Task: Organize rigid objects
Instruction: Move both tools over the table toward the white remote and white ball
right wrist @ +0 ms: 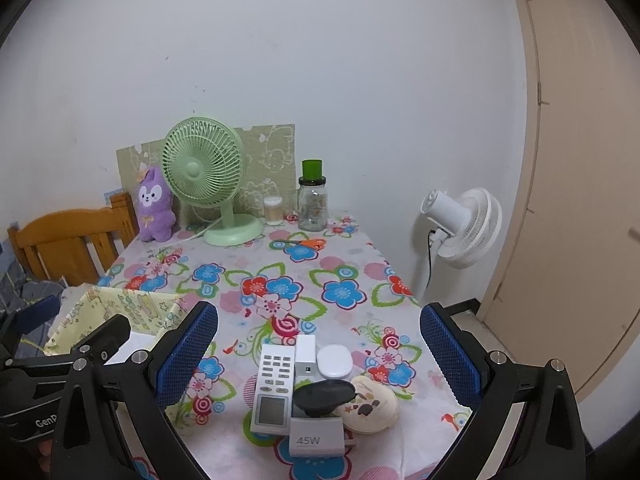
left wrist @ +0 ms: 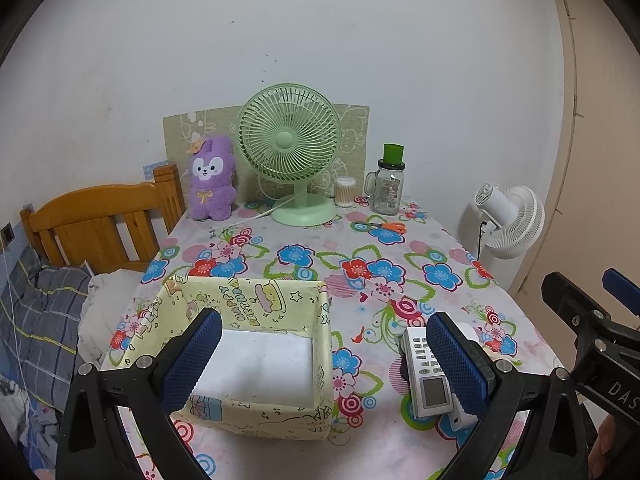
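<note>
A yellow paper-covered box (left wrist: 256,360) stands open and empty on the flowered table, also at the left in the right wrist view (right wrist: 132,312). My left gripper (left wrist: 324,364) is open over it. To its right lies a pile: a white remote (right wrist: 274,388), a white 45W charger (right wrist: 316,438), a white block (right wrist: 305,354), a white oval case (right wrist: 335,362), a black disc (right wrist: 325,396) and a cream round compact (right wrist: 370,406). The remote (left wrist: 426,372) shows in the left wrist view too. My right gripper (right wrist: 320,360) is open above the pile.
At the table's back stand a green fan (left wrist: 290,148), a purple plush (left wrist: 210,178), a cotton-swab tub (left wrist: 345,191), a glass jar with green lid (left wrist: 388,184) and orange scissors (left wrist: 390,227). A wooden bed frame (left wrist: 100,224) is left, a white floor fan (right wrist: 464,228) right.
</note>
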The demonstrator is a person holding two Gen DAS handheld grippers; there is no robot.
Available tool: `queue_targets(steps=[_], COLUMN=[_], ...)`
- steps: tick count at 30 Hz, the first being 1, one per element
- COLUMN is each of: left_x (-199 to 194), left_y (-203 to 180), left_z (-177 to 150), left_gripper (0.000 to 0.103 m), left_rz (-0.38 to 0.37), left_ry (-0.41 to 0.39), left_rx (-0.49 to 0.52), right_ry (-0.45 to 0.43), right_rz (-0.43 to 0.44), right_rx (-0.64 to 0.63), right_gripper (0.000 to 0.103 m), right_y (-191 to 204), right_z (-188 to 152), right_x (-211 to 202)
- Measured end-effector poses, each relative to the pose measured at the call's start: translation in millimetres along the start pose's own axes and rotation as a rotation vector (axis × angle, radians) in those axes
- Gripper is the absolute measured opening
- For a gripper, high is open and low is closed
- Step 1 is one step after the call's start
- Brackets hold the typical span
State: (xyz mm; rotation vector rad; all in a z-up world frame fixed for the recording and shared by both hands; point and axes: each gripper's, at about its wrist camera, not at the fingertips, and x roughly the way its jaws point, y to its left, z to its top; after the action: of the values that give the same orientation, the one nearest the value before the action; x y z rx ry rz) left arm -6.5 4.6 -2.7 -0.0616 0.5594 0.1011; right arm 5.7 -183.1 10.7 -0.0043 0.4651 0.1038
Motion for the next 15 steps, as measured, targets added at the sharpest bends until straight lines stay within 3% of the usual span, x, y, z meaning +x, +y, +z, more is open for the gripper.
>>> queue_targets(steps=[15], left_x=[7.2], left_y=[-9.4], left_z=[0.8], left_gripper=[0.095], left_rz=[-0.002], left_ry=[0.003], left_rx=[0.023], right_ry=[0.014], right_rz=[0.001], right_rx=[0.002], right_gripper=[0.102], right_y=[-2.2], right_z=[-0.6], right_x=[9.1])
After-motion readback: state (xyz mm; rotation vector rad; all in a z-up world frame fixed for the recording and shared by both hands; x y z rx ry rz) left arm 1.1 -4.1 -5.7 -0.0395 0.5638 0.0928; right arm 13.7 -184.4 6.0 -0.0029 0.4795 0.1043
